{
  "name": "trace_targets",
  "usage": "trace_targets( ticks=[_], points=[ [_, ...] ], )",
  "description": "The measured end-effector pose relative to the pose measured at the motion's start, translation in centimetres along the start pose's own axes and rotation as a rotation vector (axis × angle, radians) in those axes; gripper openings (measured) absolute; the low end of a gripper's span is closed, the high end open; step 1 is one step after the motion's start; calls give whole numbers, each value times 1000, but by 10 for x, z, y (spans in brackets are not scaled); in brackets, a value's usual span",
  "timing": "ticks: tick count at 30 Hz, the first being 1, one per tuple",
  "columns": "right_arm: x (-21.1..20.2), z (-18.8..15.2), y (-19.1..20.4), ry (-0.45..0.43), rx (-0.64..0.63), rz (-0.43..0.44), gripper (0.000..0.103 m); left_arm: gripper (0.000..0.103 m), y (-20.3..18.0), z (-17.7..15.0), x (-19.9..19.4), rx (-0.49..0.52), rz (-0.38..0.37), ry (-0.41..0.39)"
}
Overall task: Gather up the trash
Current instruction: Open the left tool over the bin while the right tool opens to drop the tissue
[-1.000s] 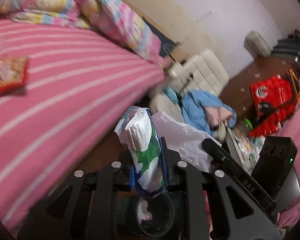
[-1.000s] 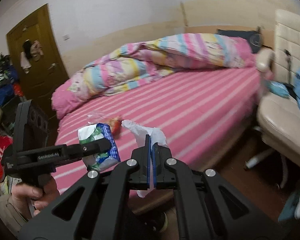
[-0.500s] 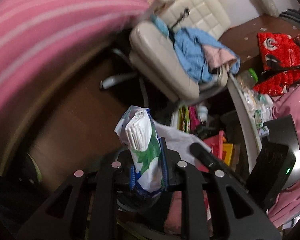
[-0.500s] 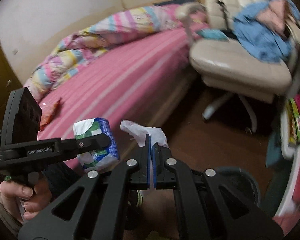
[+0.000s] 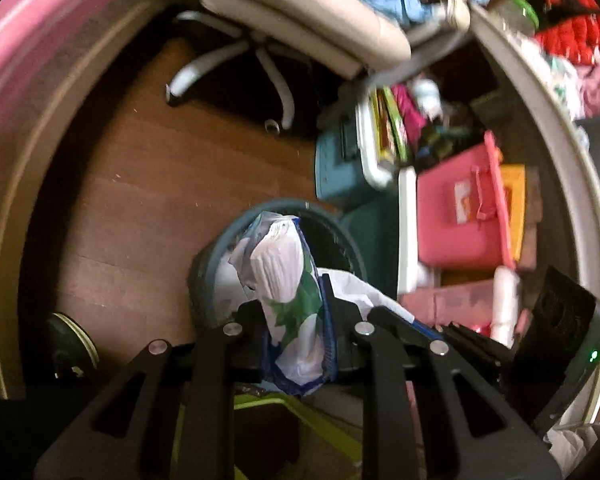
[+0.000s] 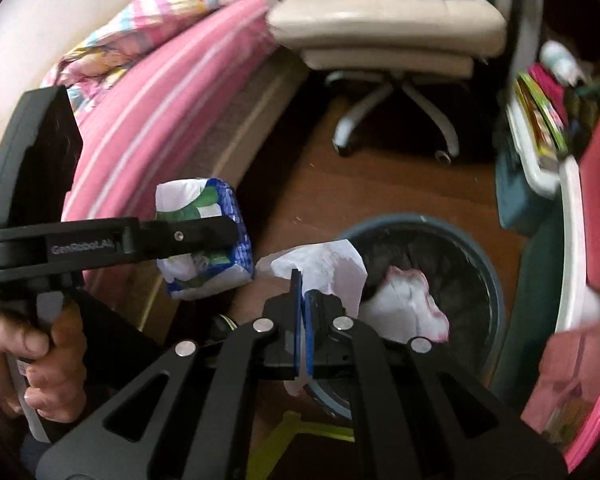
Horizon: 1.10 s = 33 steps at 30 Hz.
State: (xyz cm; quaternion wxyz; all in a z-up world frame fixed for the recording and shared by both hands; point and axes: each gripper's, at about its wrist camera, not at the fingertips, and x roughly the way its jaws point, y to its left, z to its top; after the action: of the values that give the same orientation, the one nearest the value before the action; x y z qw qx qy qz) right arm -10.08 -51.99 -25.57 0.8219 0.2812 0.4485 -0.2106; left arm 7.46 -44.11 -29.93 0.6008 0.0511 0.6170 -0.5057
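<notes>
**Both loads carried above the bin, no release yet**

Left gripper [image 5: 294, 320]: jaws clamped on a crumpled blue-green-white wrapper [image 5: 288, 280], pinched across its middle so it stands up clear of the fingers. Right gripper [image 6: 303, 312]: jaws fully closed on a thin white paper scrap [image 6: 324, 268], held by one edge. Both point steeply down toward the round dark bin [image 6: 484, 264] on the wood floor [image 5: 160, 200]. Judgement: holding from above lets each piece drop straight in. Bin already holds a white-pink wad [image 6: 408, 304]. The wrapper hangs beside the rim, the scrap over it.
</notes>
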Motion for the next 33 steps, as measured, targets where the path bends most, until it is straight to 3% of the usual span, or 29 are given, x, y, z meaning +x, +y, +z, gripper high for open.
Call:
trace_targets(
  ticks=[6,14,24,26,27,29,30,33],
  points=[
    [19,-14,-26,40,90,-18,2,19,-4,-9,47,74,33,153],
    [38,-31,-53,90,168,-39,3,19,-10,-19,93,146,46,286],
    [45,-40,-73,113,215,-76,4,21,-17,-19,122,192,85,336],
    [45,-40,-74,116,214,-83,5,26,-18,-17,123,199,100,322],
    [45,-41,-74,115,211,-89,7,28,-18,-16,123,198,101,319],
    [44,-41,-74,109,212,-97,22,41,-19,-14,123,198,104,308],
    [44,-41,-74,103,216,-103,34,42,-19,-13,122,202,107,298],
    [43,-42,-76,99,229,-120,40,49,-19,-11,122,195,120,287]
  ],
)
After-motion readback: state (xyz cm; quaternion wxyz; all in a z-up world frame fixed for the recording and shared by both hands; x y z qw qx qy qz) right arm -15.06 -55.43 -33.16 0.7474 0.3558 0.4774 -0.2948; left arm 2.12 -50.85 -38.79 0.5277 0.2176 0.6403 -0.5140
